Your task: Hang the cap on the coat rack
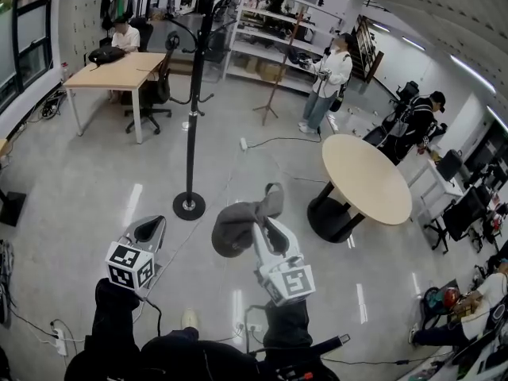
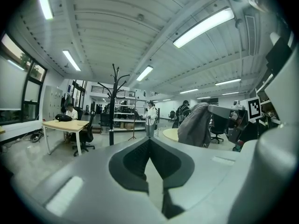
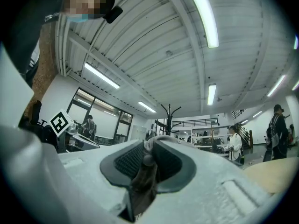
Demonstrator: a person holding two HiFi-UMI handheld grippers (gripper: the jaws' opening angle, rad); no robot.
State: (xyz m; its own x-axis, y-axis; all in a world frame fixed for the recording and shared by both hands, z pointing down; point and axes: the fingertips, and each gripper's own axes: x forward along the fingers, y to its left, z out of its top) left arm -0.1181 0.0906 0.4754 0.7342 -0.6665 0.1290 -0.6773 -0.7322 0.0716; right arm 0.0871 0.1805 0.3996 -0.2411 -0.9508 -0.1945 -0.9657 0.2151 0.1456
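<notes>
Above floor (image 1: 79, 181), right gripper (image 1: 268, 222) pinches cap (image 1: 236, 227) (jaws narrow).

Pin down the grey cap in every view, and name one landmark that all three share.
Head view: the cap is low centre, just right of the base of the coat rack.
Left gripper view: right of centre, at mid-height.
Right gripper view: bottom centre, its cloth pinched between the jaws.
Shared landmark: the black coat rack, also in the left and right gripper views.
</notes>
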